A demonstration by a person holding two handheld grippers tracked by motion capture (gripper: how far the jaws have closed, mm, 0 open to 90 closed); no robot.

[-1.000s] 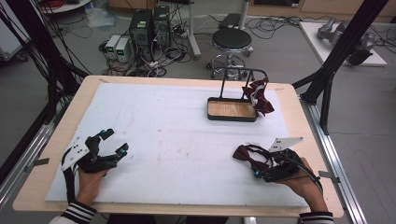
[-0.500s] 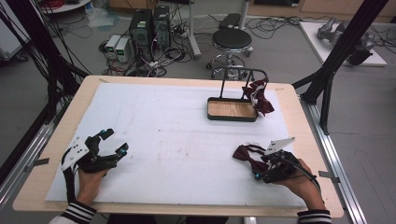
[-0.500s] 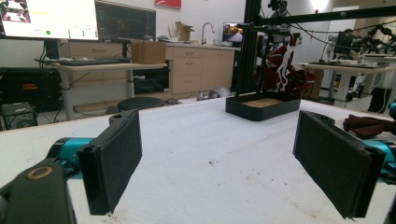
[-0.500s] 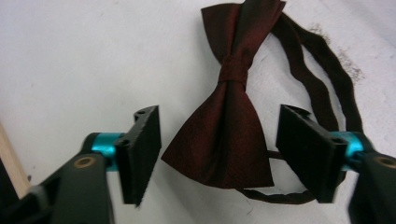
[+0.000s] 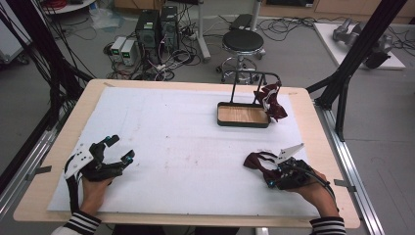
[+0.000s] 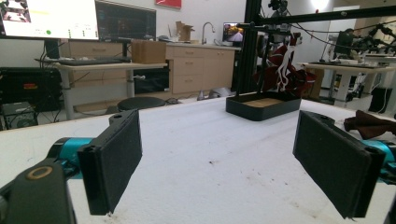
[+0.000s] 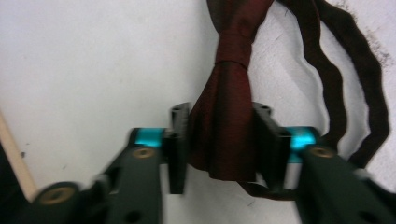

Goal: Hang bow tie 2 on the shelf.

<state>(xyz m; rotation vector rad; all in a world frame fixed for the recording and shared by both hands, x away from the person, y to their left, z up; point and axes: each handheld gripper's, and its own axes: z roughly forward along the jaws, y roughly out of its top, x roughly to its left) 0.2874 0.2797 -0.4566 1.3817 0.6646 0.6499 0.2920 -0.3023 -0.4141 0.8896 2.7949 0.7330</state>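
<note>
right gripper (image 7: 222, 140) lies low at the near right of the white mat (image 5: 195, 142), jaws clamped on one wing of a dark red bow tie (image 7: 229, 93). left gripper (image 6: 219, 163) rests near left, jaws spread wide, empty.

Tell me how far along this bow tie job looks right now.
Likely partway. One dark red bow tie already hangs on the black stand at the far side of the table. The right tongs are closed on one wing of a second bow tie lying on the white mat. The left tongs rest open and empty. Probably left: lifting that tie and hanging it too.
</note>
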